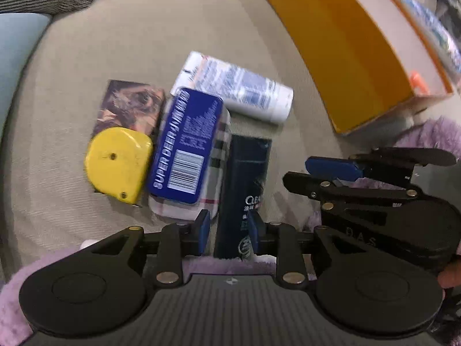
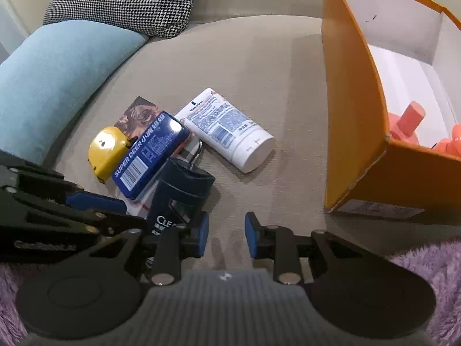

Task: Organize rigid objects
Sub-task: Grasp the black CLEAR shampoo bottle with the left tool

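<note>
Dark navy Clear shampoo bottle [image 1: 245, 196] lies on beige sofa cushion [image 1: 86, 43] beside blue Super Deer tin [image 1: 185, 144], its lower end between the parted left gripper [image 1: 229, 232] pads, contact unclear; right gripper [image 2: 226, 236] spread, empty.

Left of the orange box [image 2: 354, 92], the white tube [image 2: 227, 129], blue tin [image 2: 149, 152], yellow tape measure [image 2: 105, 150] and dark bottle [image 2: 178, 193] cluster on the beige cushion [image 2: 245, 63], the right gripper [image 2: 226, 238] parted over bare fabric.

left tongs [image 1: 229, 232]: parted, low | right tongs [image 2: 227, 238]: parted, empty, low
</note>
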The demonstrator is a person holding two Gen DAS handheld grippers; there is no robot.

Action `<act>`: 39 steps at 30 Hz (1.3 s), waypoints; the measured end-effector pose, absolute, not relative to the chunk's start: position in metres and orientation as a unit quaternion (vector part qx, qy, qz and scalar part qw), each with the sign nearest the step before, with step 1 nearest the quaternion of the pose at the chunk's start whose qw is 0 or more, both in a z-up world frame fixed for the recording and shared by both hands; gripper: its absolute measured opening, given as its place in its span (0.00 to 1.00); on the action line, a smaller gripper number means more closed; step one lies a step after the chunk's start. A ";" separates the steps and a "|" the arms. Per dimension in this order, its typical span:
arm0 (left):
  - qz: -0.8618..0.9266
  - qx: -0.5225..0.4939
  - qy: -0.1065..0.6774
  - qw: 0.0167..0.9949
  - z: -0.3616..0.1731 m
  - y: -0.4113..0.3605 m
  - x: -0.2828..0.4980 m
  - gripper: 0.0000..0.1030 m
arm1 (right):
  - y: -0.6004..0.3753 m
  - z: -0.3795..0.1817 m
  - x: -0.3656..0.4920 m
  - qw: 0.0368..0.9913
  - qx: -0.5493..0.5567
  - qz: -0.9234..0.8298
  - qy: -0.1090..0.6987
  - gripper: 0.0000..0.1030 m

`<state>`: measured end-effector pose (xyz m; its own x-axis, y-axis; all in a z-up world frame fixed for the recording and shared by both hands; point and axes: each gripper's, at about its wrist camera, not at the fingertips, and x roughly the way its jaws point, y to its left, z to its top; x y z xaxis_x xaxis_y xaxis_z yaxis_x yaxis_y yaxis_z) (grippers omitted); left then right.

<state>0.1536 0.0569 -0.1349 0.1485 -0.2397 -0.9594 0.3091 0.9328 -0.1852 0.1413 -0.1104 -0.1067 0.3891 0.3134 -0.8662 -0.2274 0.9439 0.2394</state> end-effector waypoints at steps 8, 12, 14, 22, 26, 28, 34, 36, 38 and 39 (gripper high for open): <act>-0.161 0.019 0.655 0.738 -0.158 0.040 0.164 0.37 | -0.120 -0.118 0.140 0.832 0.034 0.155 0.532 0.21; -0.157 0.029 0.651 0.742 -0.160 0.033 0.161 0.37 | -0.125 -0.117 0.138 0.839 0.022 0.149 0.523 0.21; -0.154 0.031 0.647 0.746 -0.160 0.031 0.158 0.37 | -0.128 -0.118 0.137 0.840 0.019 0.147 0.523 0.21; -0.157 -0.022 0.601 0.784 -0.139 0.050 0.136 0.36 | -0.128 -0.108 0.133 0.852 0.013 0.168 0.496 0.21; -0.165 -0.083 0.567 0.803 -0.124 0.071 0.130 0.35 | -0.127 -0.102 0.133 0.854 0.011 0.184 0.486 0.21; -0.160 -0.117 0.551 0.810 -0.120 0.084 0.128 0.35 | -0.121 -0.099 0.134 0.857 -0.004 0.196 0.476 0.21; -0.147 -0.197 0.526 0.814 -0.116 0.112 0.131 0.35 | -0.108 -0.084 0.141 0.867 -0.068 0.218 0.442 0.21; -0.142 -0.216 0.526 0.810 -0.118 0.117 0.132 0.35 | -0.104 -0.079 0.149 0.867 -0.082 0.225 0.438 0.21; -0.138 -0.232 0.524 0.808 -0.118 0.124 0.133 0.35 | -0.100 -0.075 0.157 0.867 -0.097 0.229 0.432 0.21; -0.136 -0.241 0.520 0.808 -0.118 0.128 0.134 0.35 | -0.097 -0.073 0.161 0.866 -0.109 0.231 0.430 0.21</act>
<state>0.1336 0.1275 -0.1179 0.4220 -0.4705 -0.7750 -0.0303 0.8470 -0.5308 0.1613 -0.0966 -0.0731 0.5228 0.3066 -0.7954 -0.4949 0.8689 0.0096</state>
